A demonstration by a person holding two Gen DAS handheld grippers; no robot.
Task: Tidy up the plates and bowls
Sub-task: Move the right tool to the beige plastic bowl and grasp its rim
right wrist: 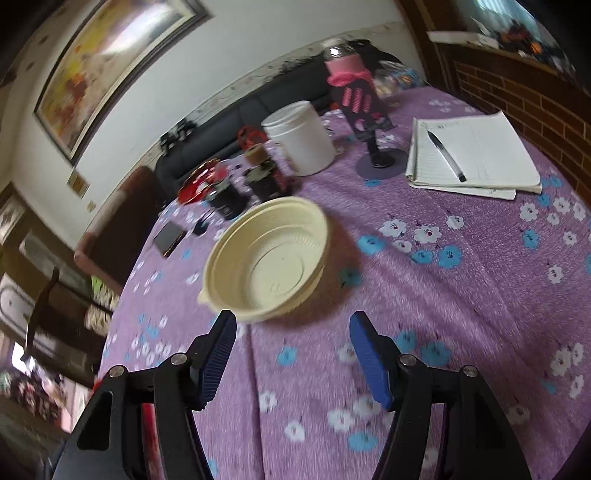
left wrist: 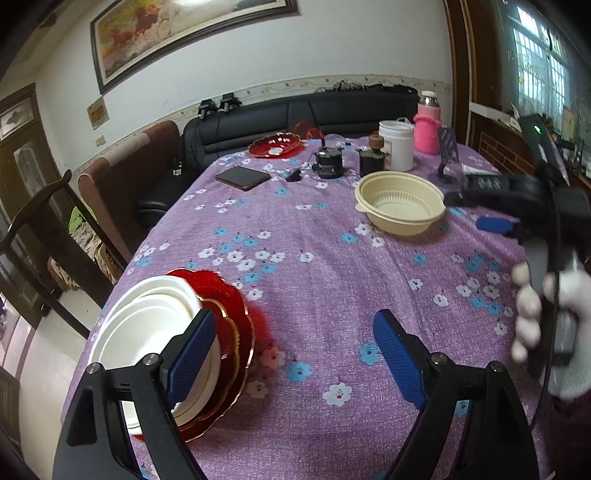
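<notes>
On a table under a purple flowered tablecloth (left wrist: 325, 280), near the left edge: a stack of white plates (left wrist: 147, 332) nested on scalloped red plates with gold rims (left wrist: 229, 332), partly hidden behind the left finger of the left gripper (left wrist: 295, 358). Jaws of that gripper spread wide, holding nothing, blue pads (left wrist: 399, 362) hovering above bare cloth just right of the stack. Farther back and to the right, a cream plastic bowl (left wrist: 400, 206) standing upright and alone, well apart from the plates. Seen from the right wrist, the same cream plastic bowl (right wrist: 269, 258) just beyond the fingertips of the right gripper (right wrist: 293, 358), jaws likewise wide apart and gripping nothing, not touching the bowl as far as can be told. In the left view, the right gripper's black body (left wrist: 528, 192) held in a white-gloved hand (left wrist: 546, 325) at the right edge, somewhat blurred. Toward the far end of the table: 1 red glass dish (left wrist: 275, 144), a dark phone (left wrist: 242, 177) lying flat, a white tub (left wrist: 397, 144), a pink-sleeved bottle (left wrist: 428, 125), and 2 small dark jars (left wrist: 327, 160). At the right of the table, a notebook (right wrist: 476, 155) with a pen (right wrist: 445, 155) lying on its top page. Behind the table, a black sofa (left wrist: 258, 122) and a framed painting (left wrist: 173, 33) on the wall.
</notes>
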